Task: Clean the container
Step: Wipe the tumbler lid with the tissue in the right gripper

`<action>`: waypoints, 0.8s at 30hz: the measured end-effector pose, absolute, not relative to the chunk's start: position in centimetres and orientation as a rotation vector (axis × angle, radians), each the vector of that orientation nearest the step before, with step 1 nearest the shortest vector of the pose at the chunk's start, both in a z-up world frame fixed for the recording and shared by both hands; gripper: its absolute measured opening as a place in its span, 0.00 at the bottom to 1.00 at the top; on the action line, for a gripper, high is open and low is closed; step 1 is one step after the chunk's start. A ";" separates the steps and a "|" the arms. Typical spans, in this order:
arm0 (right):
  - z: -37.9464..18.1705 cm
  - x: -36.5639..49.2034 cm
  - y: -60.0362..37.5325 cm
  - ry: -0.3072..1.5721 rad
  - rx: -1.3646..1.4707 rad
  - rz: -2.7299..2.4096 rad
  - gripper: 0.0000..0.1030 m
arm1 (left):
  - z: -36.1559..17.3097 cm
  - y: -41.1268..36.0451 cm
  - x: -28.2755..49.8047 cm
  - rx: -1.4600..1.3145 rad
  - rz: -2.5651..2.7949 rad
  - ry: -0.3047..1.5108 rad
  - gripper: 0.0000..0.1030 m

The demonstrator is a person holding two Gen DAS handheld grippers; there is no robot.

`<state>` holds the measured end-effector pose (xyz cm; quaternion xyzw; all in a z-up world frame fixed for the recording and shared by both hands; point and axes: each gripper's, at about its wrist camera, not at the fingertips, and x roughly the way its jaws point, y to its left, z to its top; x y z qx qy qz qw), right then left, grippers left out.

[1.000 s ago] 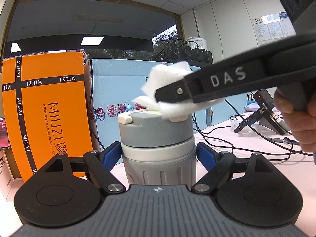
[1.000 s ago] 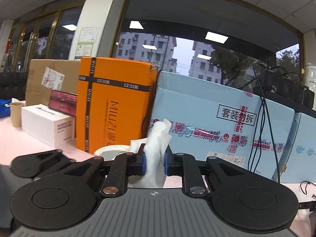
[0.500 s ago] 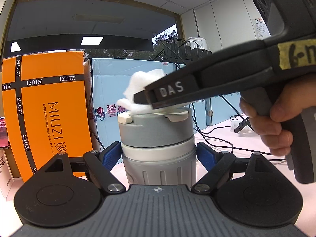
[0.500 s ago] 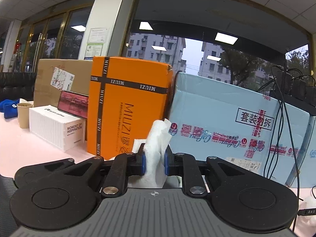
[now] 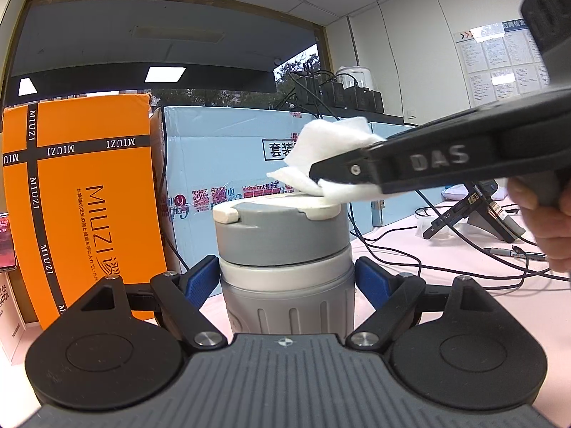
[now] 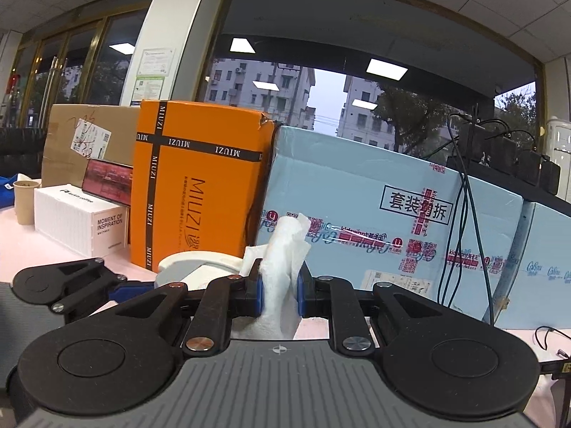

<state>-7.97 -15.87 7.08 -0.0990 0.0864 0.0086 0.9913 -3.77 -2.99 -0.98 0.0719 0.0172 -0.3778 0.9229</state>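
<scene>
Since half a second ago the right hand-held gripper [image 5: 332, 174], clamped on a wad of white tissue [image 5: 328, 153], has slid back from the lid's left side to its right rim. Nearest the left camera, the left hand-held gripper [image 5: 285, 281] pinches the grey insulated container [image 5: 285, 285] between its blue pads; the container stands upright on the pink desk [image 5: 464, 249]. Its ribbed plastic body carries a smooth grey lid [image 5: 278, 232], directly under the soft tissue. Behind the container stands a glossy orange MIUZI box [image 5: 82, 196]

One container [image 5: 283, 267], one tissue [image 5: 328, 157], four boxes [image 6: 200, 192].
</scene>
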 end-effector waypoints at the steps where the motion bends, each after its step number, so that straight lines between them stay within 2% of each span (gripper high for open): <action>1: 6.9 -8.6 -15.9 0.172 -0.200 0.023 0.15 | -1.0 -2.9 -3.8 0.148 -0.775 0.035 0.79; 14: 6.9 -7.4 -13.2 0.160 -0.210 0.117 0.15 | -0.8 -3.3 -2.9 0.146 -0.773 0.038 0.78; 24: 6.9 -6.4 -16.6 0.149 -0.133 0.070 0.15 | -0.8 -3.0 -2.6 0.129 -0.783 0.051 0.79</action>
